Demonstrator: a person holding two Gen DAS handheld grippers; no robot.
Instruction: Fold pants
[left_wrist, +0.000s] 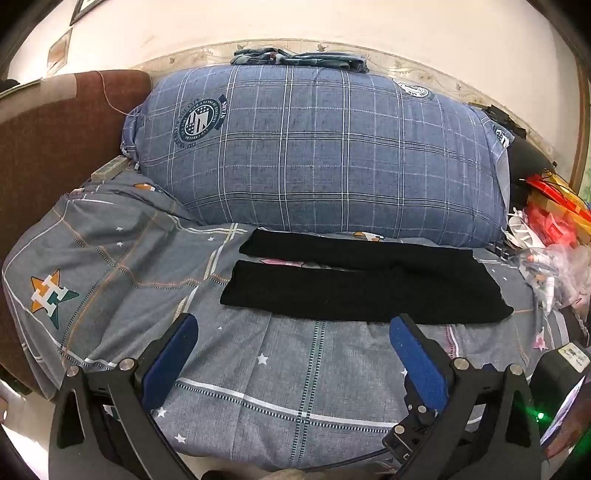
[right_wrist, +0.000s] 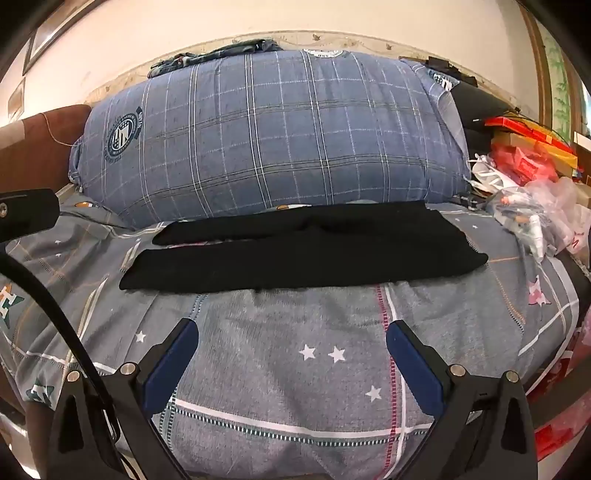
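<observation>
Black pants (left_wrist: 362, 284) lie flat across the bed, legs side by side pointing left, waist at the right. They also show in the right wrist view (right_wrist: 303, 254). My left gripper (left_wrist: 293, 325) is open and empty, hovering over the sheet just in front of the pants' near edge. My right gripper (right_wrist: 290, 332) is open and empty, a little further back from the near edge. Part of the left gripper (right_wrist: 26, 212) shows at the left edge of the right wrist view.
A grey star-patterned sheet (left_wrist: 288, 369) covers the bed. A big blue plaid bundle (left_wrist: 321, 151) lies right behind the pants. Plastic bags and red packets (left_wrist: 550, 236) pile at the right. A brown headboard (left_wrist: 48, 140) stands at the left.
</observation>
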